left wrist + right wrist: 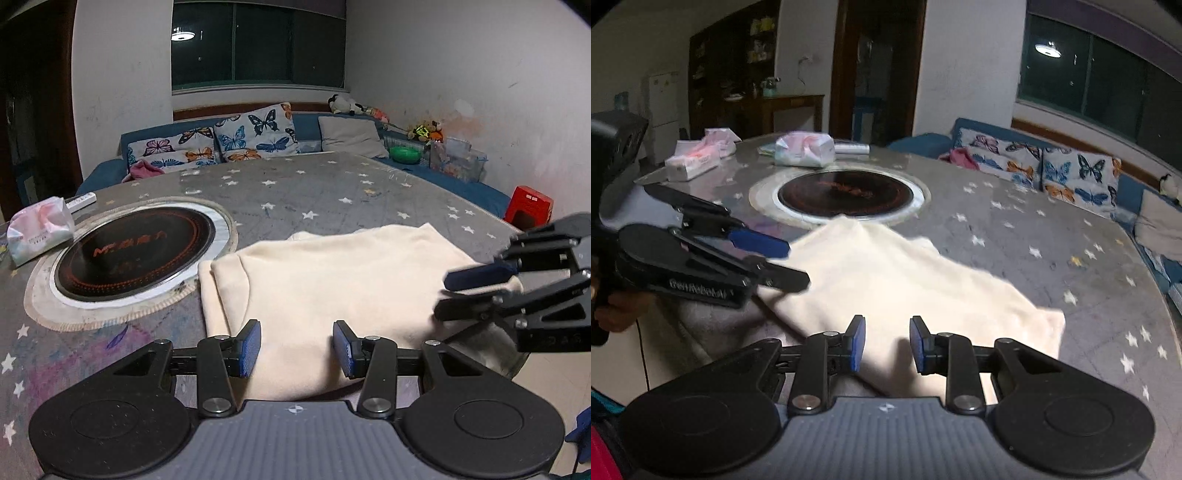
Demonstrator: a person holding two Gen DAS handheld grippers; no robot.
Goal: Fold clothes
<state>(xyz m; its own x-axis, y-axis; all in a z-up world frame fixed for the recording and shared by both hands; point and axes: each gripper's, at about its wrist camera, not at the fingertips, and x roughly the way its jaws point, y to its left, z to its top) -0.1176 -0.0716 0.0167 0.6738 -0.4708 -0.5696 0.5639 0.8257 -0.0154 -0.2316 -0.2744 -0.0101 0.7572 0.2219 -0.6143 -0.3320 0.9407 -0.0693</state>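
A cream garment (332,277) lies folded on the round table (332,192), its near edge hanging over the rim. My left gripper (297,347) hovers over that near edge, blue pads apart, cloth showing in the gap but not pinched. In the right wrist view the same garment (905,280) stretches toward the hob, and my left gripper (796,266) reaches in from the left over its corner. My right gripper (888,343) stands over the near side with its jaws a little apart, pressing on nothing. From the left wrist view, my right gripper (443,297) sits at the cloth's right edge.
A black induction hob (133,254) is set in the middle of the star-patterned table cover. Tissue packs (37,230) (690,164) lie on the far side. A blue sofa with butterfly cushions (255,133) runs behind the table, and a red stool (532,208) stands at the right.
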